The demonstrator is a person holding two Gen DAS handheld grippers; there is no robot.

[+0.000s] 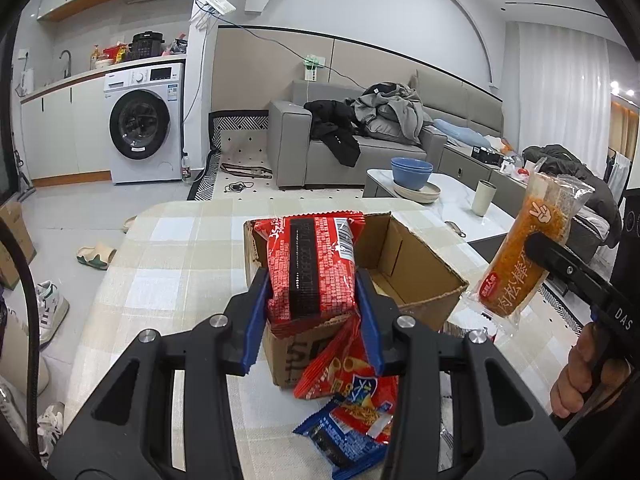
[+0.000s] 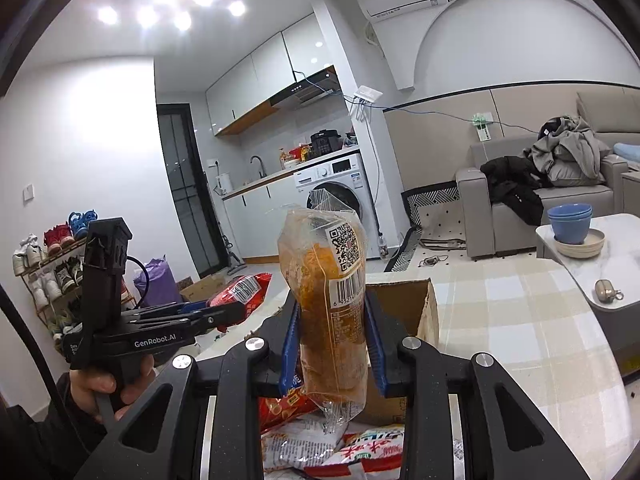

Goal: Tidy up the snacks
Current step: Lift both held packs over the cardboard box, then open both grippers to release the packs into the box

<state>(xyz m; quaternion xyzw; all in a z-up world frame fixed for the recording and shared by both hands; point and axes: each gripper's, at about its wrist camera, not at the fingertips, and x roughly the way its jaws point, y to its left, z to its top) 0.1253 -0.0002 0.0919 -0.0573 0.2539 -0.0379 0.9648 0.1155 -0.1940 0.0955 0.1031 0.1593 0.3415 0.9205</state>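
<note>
Left wrist view: the left gripper [image 1: 316,300] pinches a crinkly red foil snack packet [image 1: 314,266] between 2 blue pads, above the open brown cardboard box [image 1: 404,268]. At right, the right gripper [image 2: 332,340] squeezes a clear-wrapped orange floss bread stick [image 2: 330,300].

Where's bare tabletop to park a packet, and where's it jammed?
Free: the checked tablecloth left of the cardboard box and beyond it toward the far edge; in the right wrist view, also the stretch between the box and the marble side table. Crowded: the near side of the box, where loose snack packets overlap. The box interior that shows looks bare.
</note>
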